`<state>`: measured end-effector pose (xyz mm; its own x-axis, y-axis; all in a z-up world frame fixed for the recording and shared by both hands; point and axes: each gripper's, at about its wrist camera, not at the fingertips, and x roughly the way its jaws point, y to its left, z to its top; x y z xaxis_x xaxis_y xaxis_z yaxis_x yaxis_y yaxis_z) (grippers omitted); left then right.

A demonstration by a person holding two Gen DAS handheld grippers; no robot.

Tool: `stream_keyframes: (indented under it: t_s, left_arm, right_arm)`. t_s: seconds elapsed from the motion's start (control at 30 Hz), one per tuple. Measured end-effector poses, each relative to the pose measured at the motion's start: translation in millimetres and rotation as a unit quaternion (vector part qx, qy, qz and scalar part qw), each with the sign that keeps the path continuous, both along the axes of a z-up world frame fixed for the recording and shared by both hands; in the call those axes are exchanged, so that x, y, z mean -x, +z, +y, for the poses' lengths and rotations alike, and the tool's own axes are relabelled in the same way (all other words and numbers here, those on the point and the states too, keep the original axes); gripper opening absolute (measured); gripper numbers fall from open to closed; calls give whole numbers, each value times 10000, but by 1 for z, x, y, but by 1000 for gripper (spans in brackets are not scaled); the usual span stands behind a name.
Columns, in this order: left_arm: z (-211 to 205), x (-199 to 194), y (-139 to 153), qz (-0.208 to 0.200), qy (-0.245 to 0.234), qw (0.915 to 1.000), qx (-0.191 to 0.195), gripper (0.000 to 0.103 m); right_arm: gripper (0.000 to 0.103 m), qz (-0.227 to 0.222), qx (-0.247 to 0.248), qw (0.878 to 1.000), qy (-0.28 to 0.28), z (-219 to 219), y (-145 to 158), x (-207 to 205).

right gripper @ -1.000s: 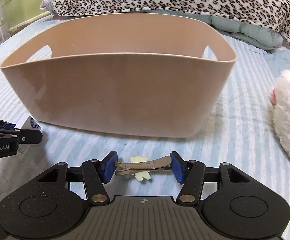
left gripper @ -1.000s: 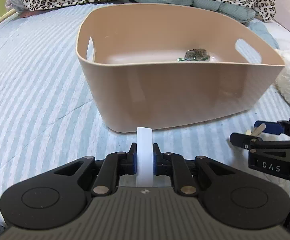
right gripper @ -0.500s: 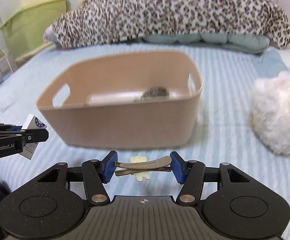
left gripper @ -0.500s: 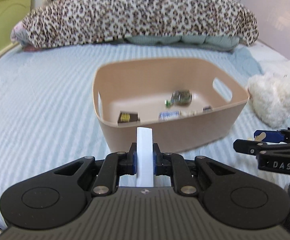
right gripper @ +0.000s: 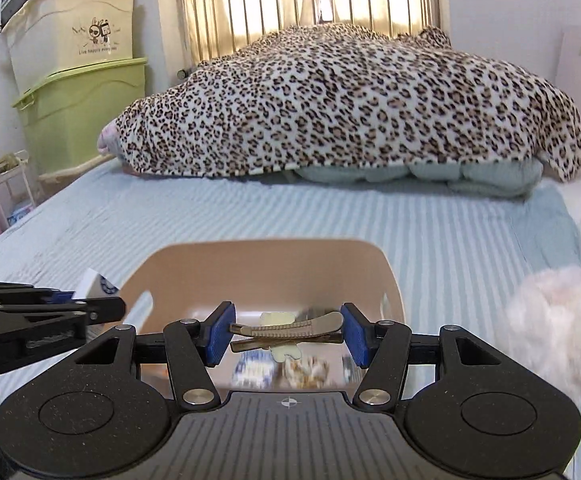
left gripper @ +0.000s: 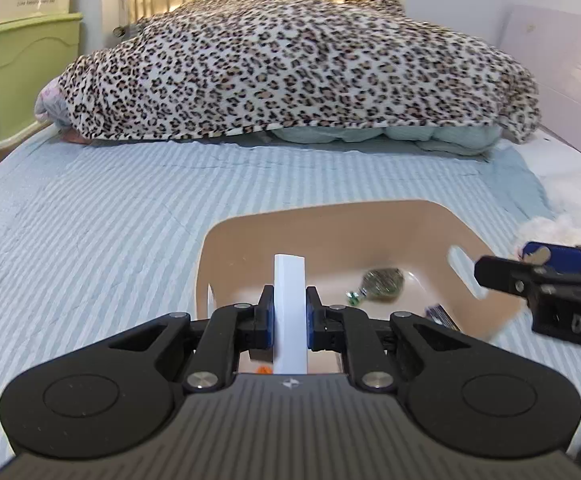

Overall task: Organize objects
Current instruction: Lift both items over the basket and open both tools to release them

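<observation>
L gripper (left gripper: 289, 322) is clamped on a white card (left gripper: 289, 312), held upright on edge betw. the blue pads, above the near end of the tan bin (left gripper: 330, 224). R gripper (right gripper: 286, 334) grips a hair clip (right gripper: 286, 330) lengthwise, one pad at each end; clip has a pale yellow charm. It hangs over the bin's near side too.

Bin sits on the striped bed (left gripper: 90, 220), w/ cut-out handles at both ends. Inside: a dark green packet (left gripper: 382, 280) near the far right, plus a few small items, too blurred to name. Fluffy white toy (right gripper: 554, 328) lies on the bed just right of the bin. Leopard blanket (right gripper: 350, 104) is heaped at the far end, well apart. Green crate (right gripper: 86, 116) stands off the bed's left, w/ a cream one on top.
</observation>
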<state>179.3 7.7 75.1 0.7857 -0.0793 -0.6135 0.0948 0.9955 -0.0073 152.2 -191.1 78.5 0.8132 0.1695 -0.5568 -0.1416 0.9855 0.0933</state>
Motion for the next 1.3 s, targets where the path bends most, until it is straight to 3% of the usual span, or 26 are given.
stream_keyframes:
  t_s: [0.37,0.7,0.73,0.8,0.87,1.13,1.3]
  left_arm:
    - [-4,-80,-40,659,401,9962,-395,16]
    - [-10,-94,-70,1289,166,9907,-405,17]
    - [-10,-93,-70,1291,156,9906,-418,20]
    - [-11,-90,-66,1293,159,9905,-443,53]
    - [-8,-83,-57,1117,197,9928,-387,73]
    - [-5,-54,-27,808,166,9959,-359,79]
    - [0,-25,-14,656,212,9971,-328,89]
  right_arm:
    - [55,551,387,9977,-115,14,-43,-66]
    - [55,1171,709,9906,-17,25,-84,-82]
    - [60,1169,717,9905,-34,25,-85,-81]
    - [65,1095,681,9916,-55,25,-82,-78]
    - [72,999,623,9930,-114,22,-76,-71]
    - [87,668,533,9960,-256,9,-44,-37]
    - [95,518,463,9970,-332,1,-28,-6]
